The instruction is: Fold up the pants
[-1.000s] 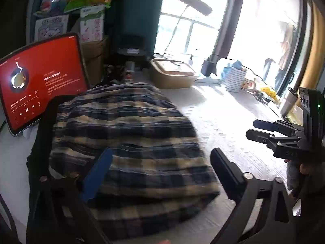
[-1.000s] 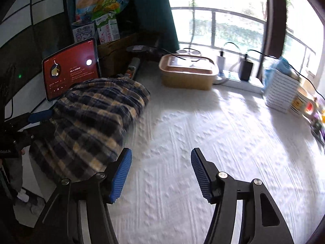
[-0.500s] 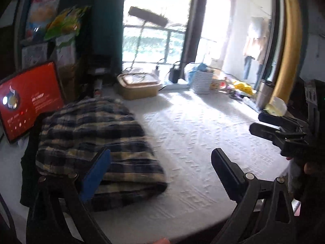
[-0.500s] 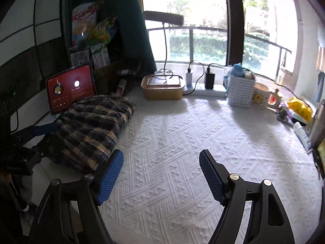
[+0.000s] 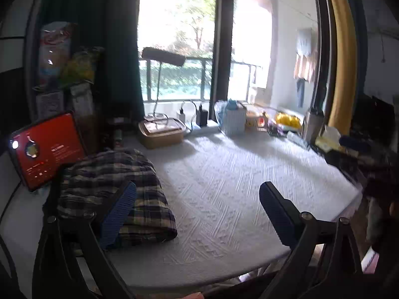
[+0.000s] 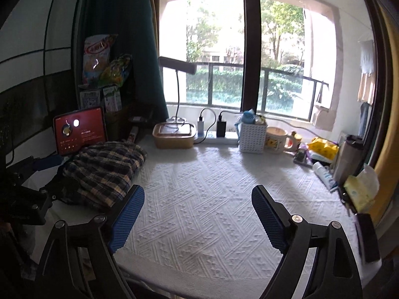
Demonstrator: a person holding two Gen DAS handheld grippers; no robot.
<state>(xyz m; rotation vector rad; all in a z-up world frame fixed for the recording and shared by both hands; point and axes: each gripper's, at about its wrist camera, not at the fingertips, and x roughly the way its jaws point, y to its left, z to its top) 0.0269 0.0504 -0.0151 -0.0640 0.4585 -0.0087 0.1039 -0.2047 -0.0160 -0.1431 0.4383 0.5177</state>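
The plaid pants lie folded in a thick bundle at the left of the white textured tablecloth, in front of a tablet. My left gripper is open and hangs back above the table's front edge, with nothing between its pads. The pants also show at the left of the right wrist view. My right gripper is over bare cloth to their right; its jaws are opening and hold nothing. The left gripper shows at that view's left edge, beside the bundle and apart from it.
A tablet with a red screen leans behind the pants. Along the back stand a brown lidded box, a white basket and a mug. A tissue box and bottles line the right edge.
Both grippers have drawn back and risen away from the pants, so more of the table shows. The right jaws have spread wider. The folded bundle has stayed in place.
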